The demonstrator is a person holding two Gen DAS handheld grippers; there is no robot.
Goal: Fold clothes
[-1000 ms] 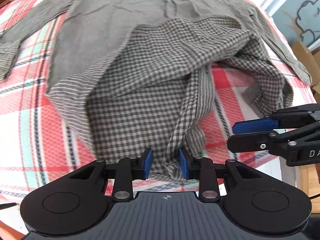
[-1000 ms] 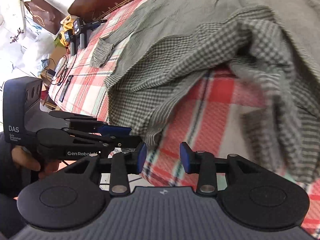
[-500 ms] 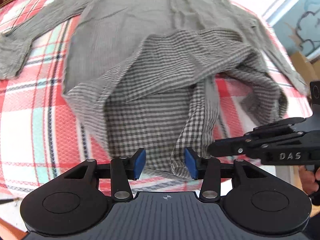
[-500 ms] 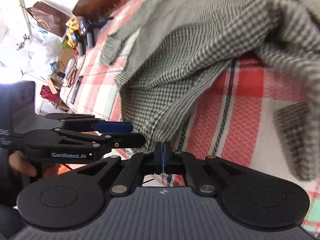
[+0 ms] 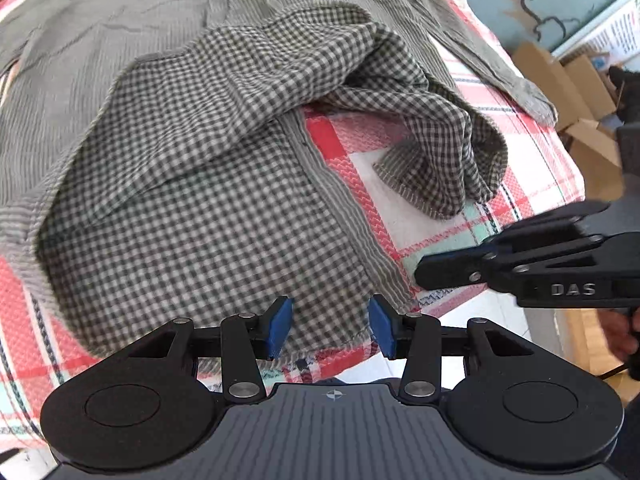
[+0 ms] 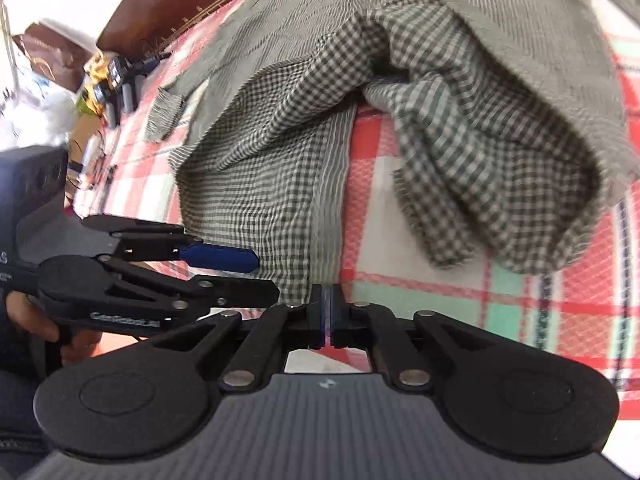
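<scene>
Shirt (image 5: 192, 184) lies rumpled on the plaid table (image 5: 416, 200). Right gripper (image 6: 326, 316) is pinched on its placket corner, left gripper (image 5: 330, 328) spread wide over the hem, probably to straighten it.

The right hand-held gripper (image 5: 418, 276) has the white letters "DAS" on its black side, as the left camera shows. In the right camera, the left hand-held gripper (image 6: 256, 276) has white writing on its black arm. It is blurry and looks like "GenRobot.AI". On the black box behind that arm, at the picture's left edge, only a white "S" shows, with tiny lines under it that are too small to read.
</scene>
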